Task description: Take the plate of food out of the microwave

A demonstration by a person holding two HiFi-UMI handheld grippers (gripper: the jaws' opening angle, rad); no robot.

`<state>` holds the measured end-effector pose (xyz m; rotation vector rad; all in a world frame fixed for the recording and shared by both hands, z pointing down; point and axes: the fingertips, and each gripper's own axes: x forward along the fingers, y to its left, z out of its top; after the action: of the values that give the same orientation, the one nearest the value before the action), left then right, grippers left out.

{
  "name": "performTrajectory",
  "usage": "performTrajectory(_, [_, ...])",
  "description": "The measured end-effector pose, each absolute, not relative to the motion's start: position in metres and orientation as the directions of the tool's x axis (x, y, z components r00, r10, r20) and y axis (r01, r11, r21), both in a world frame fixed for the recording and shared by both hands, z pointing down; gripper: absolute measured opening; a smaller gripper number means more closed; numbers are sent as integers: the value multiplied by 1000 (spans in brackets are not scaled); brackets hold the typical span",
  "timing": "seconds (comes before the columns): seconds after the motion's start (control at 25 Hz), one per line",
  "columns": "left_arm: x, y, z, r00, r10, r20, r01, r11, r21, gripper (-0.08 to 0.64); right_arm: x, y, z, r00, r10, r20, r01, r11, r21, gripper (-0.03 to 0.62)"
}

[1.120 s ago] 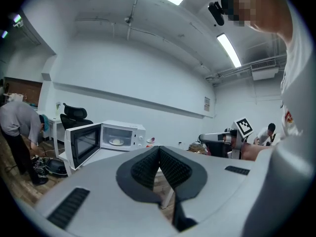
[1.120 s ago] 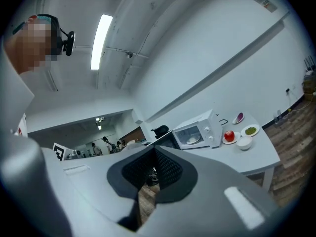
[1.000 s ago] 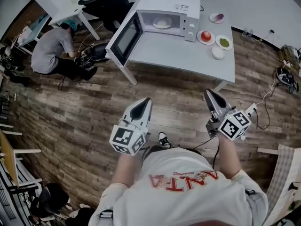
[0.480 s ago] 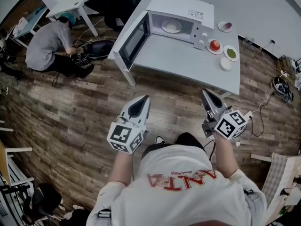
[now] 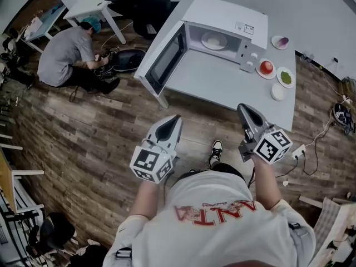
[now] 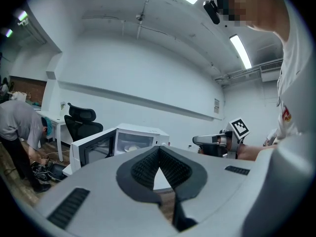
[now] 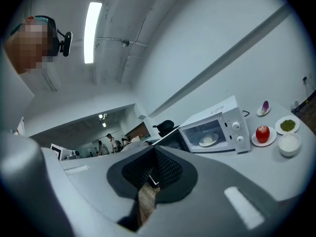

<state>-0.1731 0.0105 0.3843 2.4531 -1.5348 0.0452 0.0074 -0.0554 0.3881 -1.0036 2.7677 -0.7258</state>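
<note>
A white microwave [image 5: 228,24] stands on a light grey table [image 5: 217,88] with its door [image 5: 166,60] swung open to the left. Inside lies a white plate of pale food [image 5: 214,40]. The same plate [image 7: 208,140] shows in the right gripper view, and the microwave [image 6: 131,141] in the left gripper view. My left gripper [image 5: 172,122] and right gripper [image 5: 245,112] are held over the wooden floor, well short of the table. Both are shut with nothing between the pads.
Right of the microwave sit a red fruit on a plate [image 5: 266,67], a plate of green food [image 5: 286,77], a white bowl [image 5: 277,92] and a purple dish [image 5: 281,41]. A person [image 5: 67,52] crouches at the far left. Black chairs [image 5: 142,4] stand behind. Cables [image 5: 311,143] lie at right.
The view has moved closer to the table, and the microwave has shifted right and down in the frame. Both grippers stay shut in front of the body.
</note>
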Motion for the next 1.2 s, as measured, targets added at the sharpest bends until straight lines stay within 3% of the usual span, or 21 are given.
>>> performTrajectory(0.72, [-90, -149, 390, 421, -873, 247, -905, -386, 179, 9, 80, -222, 417, -794, -605, 61, -508, 604, -614, 3])
performTrajectory(1.2, [-119, -208, 400, 432, -869, 240, -899, -397, 183, 9, 23, -271, 454, -802, -587, 111, -474, 514, -715, 4])
